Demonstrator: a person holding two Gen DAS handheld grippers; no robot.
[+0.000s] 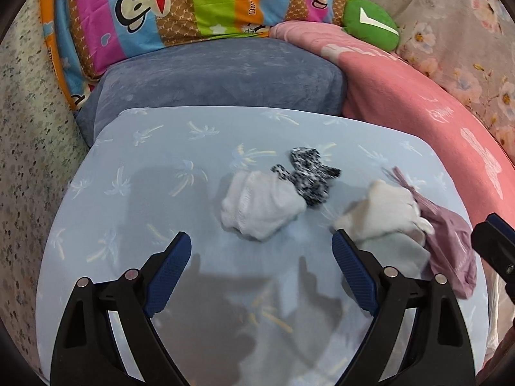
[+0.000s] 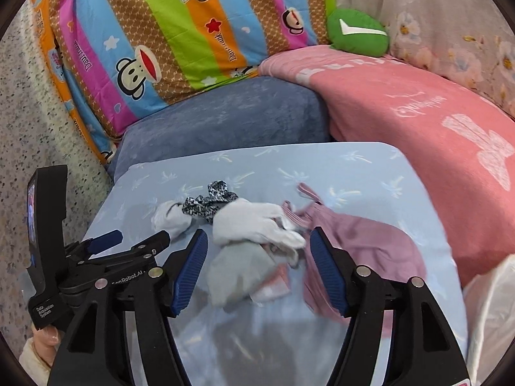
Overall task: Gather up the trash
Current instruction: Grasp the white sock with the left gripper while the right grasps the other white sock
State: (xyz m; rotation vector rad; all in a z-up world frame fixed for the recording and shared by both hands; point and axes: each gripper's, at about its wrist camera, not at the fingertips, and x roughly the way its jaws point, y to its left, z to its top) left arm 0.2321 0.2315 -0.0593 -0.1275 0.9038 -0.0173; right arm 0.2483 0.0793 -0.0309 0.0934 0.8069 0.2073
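A light-blue cushion [image 1: 154,193] printed with palm trees is seen lying on what appears to be a bed, in front of a grey-blue pillow [image 1: 219,77] and beside a pink blanket [image 1: 418,112]. On the cushion a small heap of soft items is scattered: a white sock [image 1: 260,209], a black-and-white speckled piece [image 1: 309,173] touching its far edge, a cream-white cloth bundle [image 2: 254,222], a pale grey cloth [image 2: 238,273] under it, and a mauve garment [image 2: 360,244] with thin straps lying just beside them to the right. These are judged to be what is to be gathered. The left hand-held gripper [image 1: 260,247] is held over the cushion with its jaws wide apart and nothing between them, the white sock lying just beyond the tips. The right hand-held gripper [image 2: 257,251] is likewise seen with its jaws apart, straddling the cream bundle and grey cloth without being pressed on them. All the items are judged light, limp and unbreakable; they will sag and trail when lifted, and a thin single layer may slip from the pads. A hold is best taken on a bunched, thick fold near the middle of each piece, and not on the straps or a loose edge.
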